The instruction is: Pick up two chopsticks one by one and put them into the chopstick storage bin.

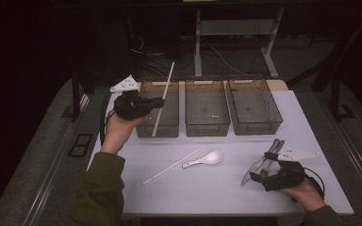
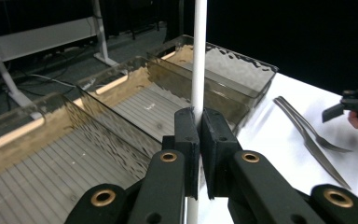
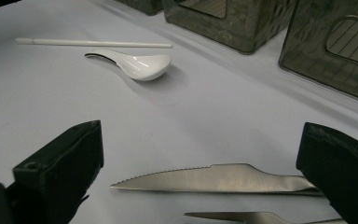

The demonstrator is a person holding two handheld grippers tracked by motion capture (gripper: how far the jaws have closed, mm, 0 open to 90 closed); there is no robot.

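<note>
High view first: my left hand [image 1: 118, 129] is raised at the tabletop's [image 1: 217, 188] left edge, forearm coming up from the bottom, wrist bent so the left tool [image 1: 159, 101] points level toward the right, over the leftmost bin [image 1: 143, 129]. Its jaws are pressed together on a white chopstick [image 1: 162, 101], which stands tilted, its upper end leaning away above the bin's far rim and its lower end hanging in front of the bin's near wall. Through the left gripper view I see the chopstick [image 2: 198, 56] running straight up between the two black pads, pinched near its lower part, with the three bins stretching away behind it.

Toward the middle, a second chopstick [image 1: 173, 165] lies slanted on the tabletop, and a white spoon [image 1: 205, 159] rests just beside its upper end. The middle bin [image 1: 207, 128] and the right bin [image 1: 257, 127] stand in a row behind them.

At the right, my right hand [image 1: 306, 190] rests low near the front edge, the right tool [image 1: 260, 173] aimed left and slightly away. Its jaws are spread, with a knife [image 3: 223, 179] and a fork [image 1: 269, 157] lying on the tabletop between them, unpinched.
</note>
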